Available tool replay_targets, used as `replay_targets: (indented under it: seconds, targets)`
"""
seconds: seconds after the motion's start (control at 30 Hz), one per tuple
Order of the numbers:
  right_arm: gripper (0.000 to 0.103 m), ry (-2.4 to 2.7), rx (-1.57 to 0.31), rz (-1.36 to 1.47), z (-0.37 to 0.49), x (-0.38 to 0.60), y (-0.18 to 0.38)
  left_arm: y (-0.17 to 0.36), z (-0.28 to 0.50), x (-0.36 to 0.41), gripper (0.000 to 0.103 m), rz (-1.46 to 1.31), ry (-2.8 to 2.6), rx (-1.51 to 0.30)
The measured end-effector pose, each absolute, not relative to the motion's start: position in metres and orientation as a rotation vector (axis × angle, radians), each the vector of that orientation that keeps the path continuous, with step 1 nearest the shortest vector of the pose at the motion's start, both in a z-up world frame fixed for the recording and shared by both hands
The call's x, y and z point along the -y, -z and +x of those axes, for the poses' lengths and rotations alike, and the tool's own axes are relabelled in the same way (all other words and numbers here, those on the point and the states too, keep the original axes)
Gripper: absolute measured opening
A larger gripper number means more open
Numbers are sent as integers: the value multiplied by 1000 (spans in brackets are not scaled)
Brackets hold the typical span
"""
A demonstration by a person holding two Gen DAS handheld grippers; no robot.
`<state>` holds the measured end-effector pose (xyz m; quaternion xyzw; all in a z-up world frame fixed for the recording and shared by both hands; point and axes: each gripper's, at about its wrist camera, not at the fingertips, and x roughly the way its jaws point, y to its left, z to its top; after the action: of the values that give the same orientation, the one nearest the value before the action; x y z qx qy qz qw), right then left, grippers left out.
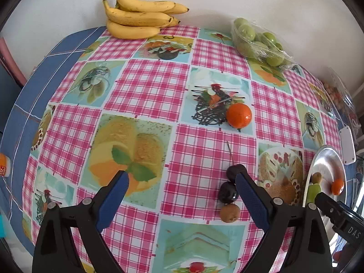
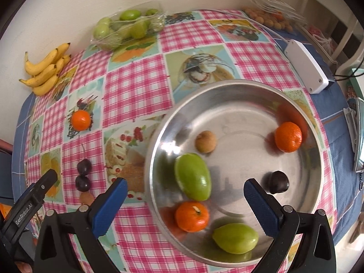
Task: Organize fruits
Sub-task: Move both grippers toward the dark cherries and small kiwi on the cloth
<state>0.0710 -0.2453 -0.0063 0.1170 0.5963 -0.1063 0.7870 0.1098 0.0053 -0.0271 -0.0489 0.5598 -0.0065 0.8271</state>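
Now the left gripper (image 1: 182, 182) hovers wide open and empty, two dark plums (image 1: 228, 192) just beside its right finger. Small, smooth and likely slippery, they want a gentle pinch across the middle. Right gripper (image 2: 185, 194) gapes empty over the steel bowl (image 2: 227, 86).

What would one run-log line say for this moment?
left gripper: open, over table | right gripper: open, above steel bowl | loose: orange, two dark plums

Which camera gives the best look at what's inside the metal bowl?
The right wrist view: it looks down into the metal bowl, showing all six fruits inside. The left wrist view catches only a sliver of the bowl at its right edge, partly hidden behind the right gripper.
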Motion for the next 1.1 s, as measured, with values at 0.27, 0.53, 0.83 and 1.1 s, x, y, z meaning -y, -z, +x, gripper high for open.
replay_targets:
  seconds: [0.27,0.53,0.83,1.1]
  targets:
    - [103,180,-1294,222,82,207,7,26,110,-29,95,-144,-25,-1190]
    - [103,117,-1307,193,90,169,12,26,109,-49,95,-176,-54,-1195]
    - [103,87,-1335,178,96,146,22,28,108,-66,95,-211,-79,-1199]
    - [103,64,-1360,183,100,137,32,30,110,-70,95,-222,-80,-1206]
